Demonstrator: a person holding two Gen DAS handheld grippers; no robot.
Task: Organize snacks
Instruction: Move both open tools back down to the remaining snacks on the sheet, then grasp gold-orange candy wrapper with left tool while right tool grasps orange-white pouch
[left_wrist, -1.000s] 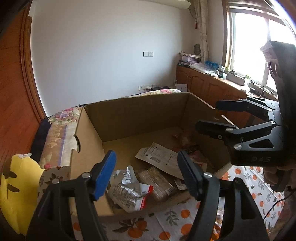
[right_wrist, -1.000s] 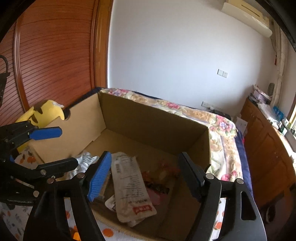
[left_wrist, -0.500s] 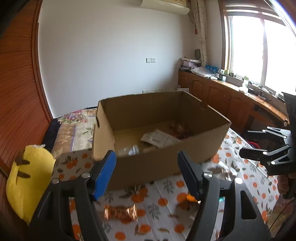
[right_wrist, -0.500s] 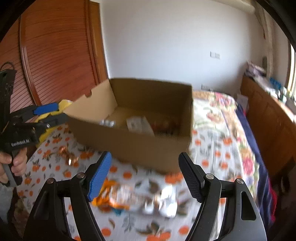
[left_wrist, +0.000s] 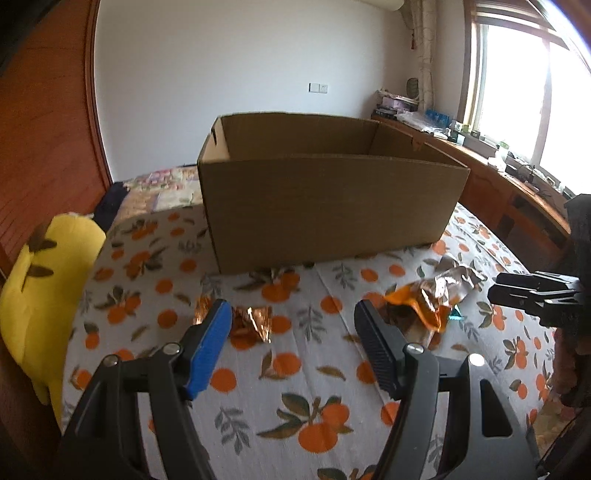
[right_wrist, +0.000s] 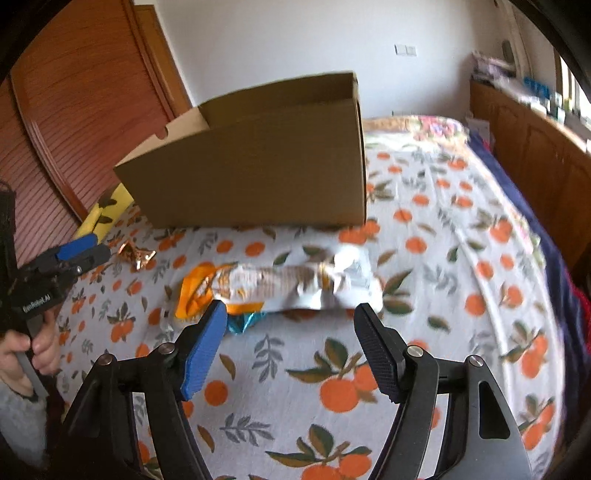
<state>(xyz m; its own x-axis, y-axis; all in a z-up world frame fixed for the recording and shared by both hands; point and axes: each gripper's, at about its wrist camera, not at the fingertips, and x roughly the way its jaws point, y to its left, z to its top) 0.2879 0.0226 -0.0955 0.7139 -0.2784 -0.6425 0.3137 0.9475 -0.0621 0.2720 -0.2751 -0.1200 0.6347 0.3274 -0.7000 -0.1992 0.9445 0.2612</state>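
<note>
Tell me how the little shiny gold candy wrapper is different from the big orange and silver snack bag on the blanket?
The copper-gold candy wrapper is much smaller than the orange-and-silver snack bag. The wrapper is one shiny colour and twisted at its ends; the bag is long, crumpled, orange at one end and silver-white along the rest. The wrapper lies ahead of the left gripper; the bag lies ahead of the right gripper. Both are foil, lying on the orange-print blanket outside the cardboard box.

I see a yellow plush toy at the orange-print bedspread's edge, wooden cabinets under the window.
</note>
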